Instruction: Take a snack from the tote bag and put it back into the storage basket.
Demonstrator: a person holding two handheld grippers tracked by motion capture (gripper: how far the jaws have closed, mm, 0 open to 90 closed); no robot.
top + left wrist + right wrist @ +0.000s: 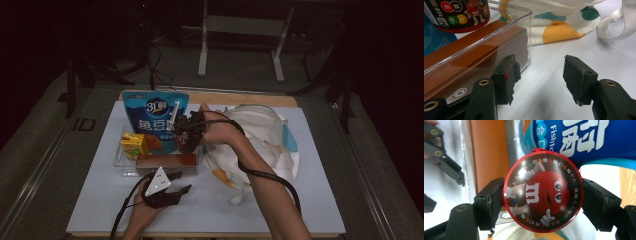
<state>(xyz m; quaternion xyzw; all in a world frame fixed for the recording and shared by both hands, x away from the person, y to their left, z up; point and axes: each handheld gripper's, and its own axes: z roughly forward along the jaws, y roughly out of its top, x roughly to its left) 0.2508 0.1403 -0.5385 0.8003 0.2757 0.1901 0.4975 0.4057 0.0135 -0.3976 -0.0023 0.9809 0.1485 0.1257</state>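
A round M&M's can (542, 195) with a red lid sits between the pads of my right gripper (542, 200), which press on both of its sides. In the high view my right gripper (186, 137) hangs over the right end of a clear plastic bin (120, 167) and covers most of the can. The can's dark body (459, 15) is at the top left of the left gripper view, above the bin's rim (499, 27). My left gripper (539, 67) stands open on the white mat with nothing between its jaws. It lies just in front of the bin (181, 182).
The bin holds a blue snack bag (150, 112), a yellow juice box (134, 144) and a long orange-brown box (167, 161). A white tote bag with coloured dots (260, 135) lies to the right of the bin. Its strap trails toward the table's front edge.
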